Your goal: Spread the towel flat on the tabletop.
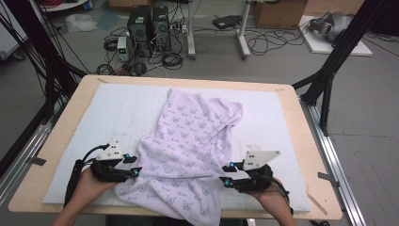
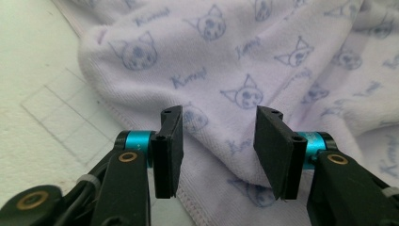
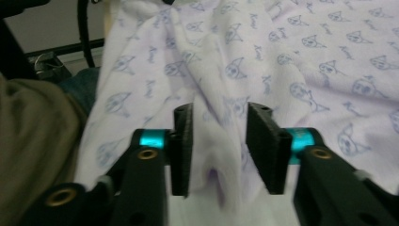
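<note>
A pale lilac towel (image 1: 193, 141) printed with cat faces lies rumpled on the white mat (image 1: 117, 113), its near end hanging over the table's front edge. My left gripper (image 1: 134, 165) is at the towel's left hem, near the front. Its jaws are open in the left gripper view (image 2: 219, 115), with the hemmed edge of the towel (image 2: 235, 61) lying below and between them, untouched by the pads. My right gripper (image 1: 227, 174) is at the towel's right side. Its jaws (image 3: 219, 110) stand open around a raised fold of the towel (image 3: 291, 56), with a gap to each pad.
The mat lies on a wooden table (image 1: 61, 136) with black frame posts at both sides. Computer towers (image 1: 148, 23), cables and a cardboard box (image 1: 280, 12) are on the floor beyond. An olive sleeve (image 3: 33, 141) shows at the left of the right gripper view.
</note>
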